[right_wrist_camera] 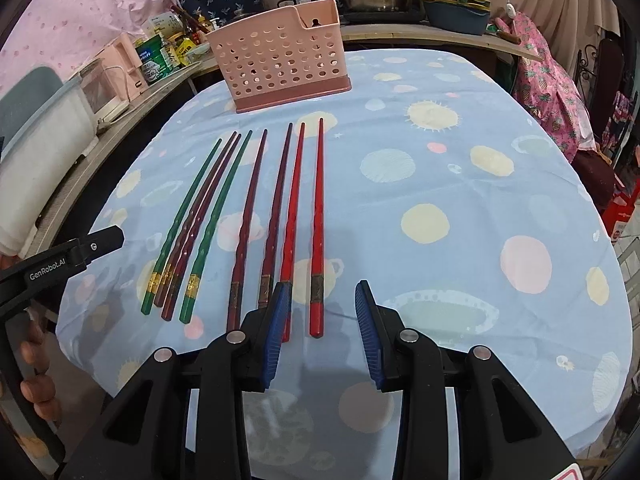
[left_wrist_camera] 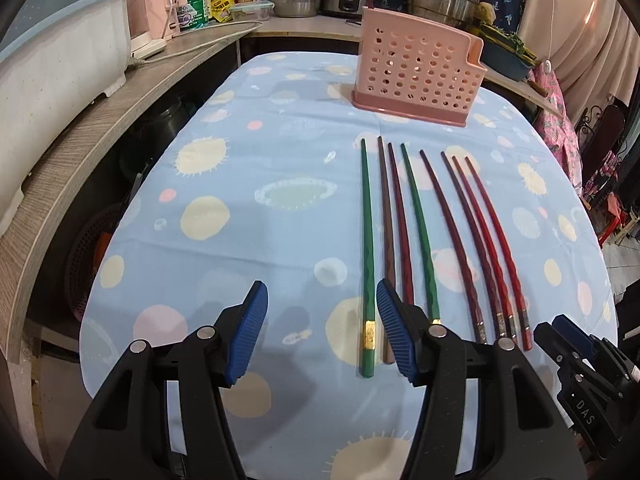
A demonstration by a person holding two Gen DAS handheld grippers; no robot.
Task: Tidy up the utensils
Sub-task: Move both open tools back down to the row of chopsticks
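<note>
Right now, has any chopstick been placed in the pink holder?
No. In the right wrist view all eight chopsticks lie in a row on the tablecloth in front of the pink holder, none standing inside it.

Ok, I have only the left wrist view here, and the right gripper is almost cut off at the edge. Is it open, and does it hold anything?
Observer: The right gripper is open and holds nothing. The thick end of the outermost red chopstick lies on the cloth, seen in the gap between its fingers.
Operator: Thank you. The left gripper hides the end of the dark red chopstick from me. Where does it end?
Observer: The dark red chopstick ends free on the cloth, close beside the second green chopstick. No gripper touches it.
</note>
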